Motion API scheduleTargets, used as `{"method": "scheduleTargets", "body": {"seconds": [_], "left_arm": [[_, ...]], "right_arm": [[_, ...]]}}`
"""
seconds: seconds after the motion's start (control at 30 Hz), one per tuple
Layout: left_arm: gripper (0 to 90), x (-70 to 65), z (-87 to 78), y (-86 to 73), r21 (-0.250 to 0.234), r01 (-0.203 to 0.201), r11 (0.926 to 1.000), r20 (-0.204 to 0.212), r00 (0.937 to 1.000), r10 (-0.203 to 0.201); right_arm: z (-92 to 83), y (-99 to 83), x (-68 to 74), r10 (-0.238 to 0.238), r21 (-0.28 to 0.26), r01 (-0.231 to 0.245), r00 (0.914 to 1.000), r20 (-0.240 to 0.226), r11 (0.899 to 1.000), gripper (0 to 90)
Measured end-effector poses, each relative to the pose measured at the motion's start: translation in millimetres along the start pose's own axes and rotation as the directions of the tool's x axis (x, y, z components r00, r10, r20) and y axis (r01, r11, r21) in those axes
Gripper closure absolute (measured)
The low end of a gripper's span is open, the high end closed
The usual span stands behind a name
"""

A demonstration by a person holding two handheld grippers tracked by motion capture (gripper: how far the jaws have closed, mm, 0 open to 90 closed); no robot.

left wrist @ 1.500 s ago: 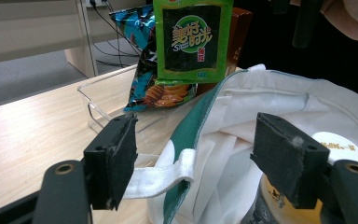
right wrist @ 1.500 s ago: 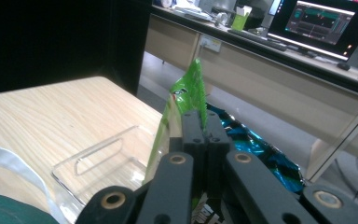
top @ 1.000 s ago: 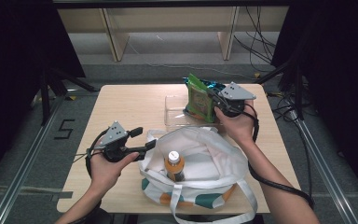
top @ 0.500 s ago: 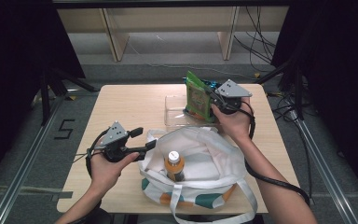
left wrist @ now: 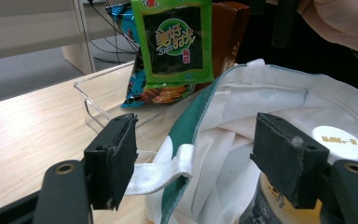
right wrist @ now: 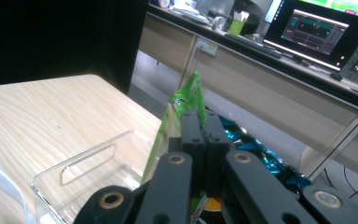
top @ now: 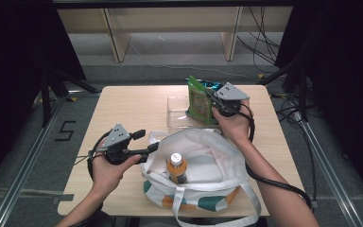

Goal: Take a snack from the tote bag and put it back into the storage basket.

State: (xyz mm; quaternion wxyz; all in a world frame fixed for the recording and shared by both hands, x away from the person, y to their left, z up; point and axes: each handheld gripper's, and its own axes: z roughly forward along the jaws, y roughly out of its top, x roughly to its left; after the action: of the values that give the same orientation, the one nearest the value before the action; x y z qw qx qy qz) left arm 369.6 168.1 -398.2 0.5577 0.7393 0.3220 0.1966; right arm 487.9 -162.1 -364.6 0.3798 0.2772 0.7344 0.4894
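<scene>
Wooden table (top: 123, 109), bottle (top: 177, 166) in tote bag (top: 208, 165), snack packets (top: 199, 100) in clear tray (top: 177, 113)

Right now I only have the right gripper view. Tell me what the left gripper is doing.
Observer: The left gripper is open, its jaws either side of the white tote bag's rim.
Operator: Report what's in the bag.
Observer: A bottle with a white cap stands upright inside.
Operator: Describe my packet's front.
Observer: The green snack packet has a dark panel with yellow lettering; the right gripper is shut on it above the clear tray.
</scene>
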Motion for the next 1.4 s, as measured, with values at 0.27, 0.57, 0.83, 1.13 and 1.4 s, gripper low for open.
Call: {"method": "scheduleTargets", "body": {"seconds": [0.27, 0.57, 0.83, 1.13, 1.4], "left_arm": [[29.9, 0.3, -0.7, 0.5, -0.004, 0.0, 1.0, 0.003, 1.0, 0.0], [30.0, -0.1, -0.1, 0.4, -0.002, -0.003, 1.0, 0.004, 1.0, 0.003], [30.1, 0.8, 0.6, -0.2, -0.001, 0.0, 1.0, 0.006, 1.0, 0.0], [30.0, -0.2, 1.1, -0.1, 0.004, -0.002, 1.0, 0.008, 1.0, 0.002], [30.0, 0.4, 1.1, 0.0, 0.001, -0.002, 1.0, 0.007, 1.0, 0.002]], "right_arm": [[2.8, -4.8, 2.5, 0.006, 0.015, -0.006, 0.9998, -0.018, 1.0, 90.0], [1.8, -5.7, 6.9, 0.042, 0.032, -0.041, 0.9989, -0.023, 0.999, 90.0], [6.8, 0.1, 0.9, -0.024, -0.004, 0.024, 0.9996, -0.016, 1.0, 90.0], [13.1, 2.3, 6.7, -0.016, -0.003, 0.016, 0.9994, -0.031, 1.0, 90.0], [17.0, 5.1, 11.0, -0.02, 0.002, 0.02, 0.9987, -0.046, 1.0, 90.0]]}}
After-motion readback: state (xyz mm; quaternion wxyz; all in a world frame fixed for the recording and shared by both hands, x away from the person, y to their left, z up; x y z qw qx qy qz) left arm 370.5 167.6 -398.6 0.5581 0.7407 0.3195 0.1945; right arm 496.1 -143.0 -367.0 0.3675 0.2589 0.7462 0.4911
